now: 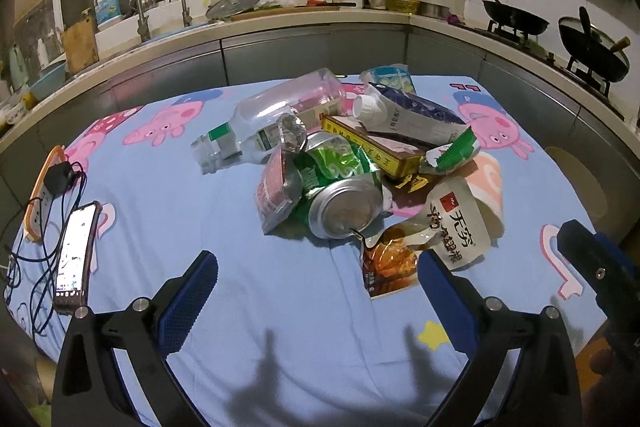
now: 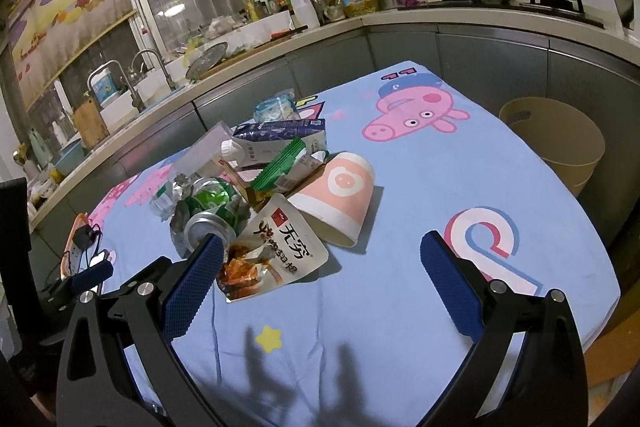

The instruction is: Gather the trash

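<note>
Blue cartoon-pig cloth point(image 1: 168, 195) covers your worktop, and the trash sits heaped near its middle, toward the far edge. A crushed green can point(image 1: 340, 195) lies on its side at the pile's near side, touching a white snack pouch point(image 1: 456, 223) with red Chinese print. Behind them lie a clear plastic bottle point(image 1: 276, 119), a yellow carton point(image 1: 372, 147) and a blue-and-white milk carton point(image 2: 280, 139). A pink paper cup point(image 2: 340, 195) lies tipped over at the pile's right side. Your left gripper point(image 1: 318, 273) hovers just before the pile, jaws spread, holding nothing. Your right gripper point(image 2: 320, 255) has its jaws spread too, the snack pouch between them. A phone point(image 1: 76, 259) rests by the left edge, and a beige bin point(image 2: 560, 143) stands beyond the right edge.
</note>
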Demonstrator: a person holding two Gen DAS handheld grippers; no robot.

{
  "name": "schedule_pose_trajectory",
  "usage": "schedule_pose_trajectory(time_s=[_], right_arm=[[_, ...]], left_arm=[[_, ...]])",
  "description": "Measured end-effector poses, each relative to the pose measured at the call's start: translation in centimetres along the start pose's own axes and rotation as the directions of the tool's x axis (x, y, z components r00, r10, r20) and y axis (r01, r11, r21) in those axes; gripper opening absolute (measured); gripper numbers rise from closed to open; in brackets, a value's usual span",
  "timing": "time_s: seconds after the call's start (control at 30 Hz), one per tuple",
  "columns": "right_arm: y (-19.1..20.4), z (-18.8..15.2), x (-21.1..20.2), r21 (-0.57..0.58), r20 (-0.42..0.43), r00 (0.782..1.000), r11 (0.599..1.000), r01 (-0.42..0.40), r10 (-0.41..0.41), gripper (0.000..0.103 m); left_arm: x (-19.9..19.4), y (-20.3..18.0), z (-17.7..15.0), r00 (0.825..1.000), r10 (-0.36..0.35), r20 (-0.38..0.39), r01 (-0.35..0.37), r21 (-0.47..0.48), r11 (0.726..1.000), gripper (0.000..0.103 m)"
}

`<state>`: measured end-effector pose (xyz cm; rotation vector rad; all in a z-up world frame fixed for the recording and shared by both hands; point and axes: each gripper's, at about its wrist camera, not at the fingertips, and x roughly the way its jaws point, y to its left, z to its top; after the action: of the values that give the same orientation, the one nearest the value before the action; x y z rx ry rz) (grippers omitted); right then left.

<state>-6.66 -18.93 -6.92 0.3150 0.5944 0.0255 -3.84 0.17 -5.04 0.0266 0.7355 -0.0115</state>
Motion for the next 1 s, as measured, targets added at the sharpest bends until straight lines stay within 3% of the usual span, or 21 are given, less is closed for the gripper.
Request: schedule_pose_trajectory(time_s=[0.3, 0.7, 1.0], right_arm=[[0.0, -0.1, 0.5, 0.006, -0.028, 0.999, 1.0, -0.021, 0.021, 0.097], [0.2, -0.4, 1.1, 0.003, -0.058, 0.998, 0.999, -0.038, 0.038, 0.097], [0.1, -0.4, 1.8, -0.006, -0.085, 0.995, 0.998, 0.056, -0.056, 0.097]], left_arm=[[-0.2, -0.5, -0.1, 0.997, -0.078, 0.003, 0.078, 0.003, 0.997, 0.099], [0.5, -0.1, 0.0, 0.998, -0.067, -0.015, 0.067, -0.012, 0.998, 0.099], [0.6, 1.3, 0.2, 0.999, -0.039, -0.001, 0.039, -0.059, 0.997, 0.099]])
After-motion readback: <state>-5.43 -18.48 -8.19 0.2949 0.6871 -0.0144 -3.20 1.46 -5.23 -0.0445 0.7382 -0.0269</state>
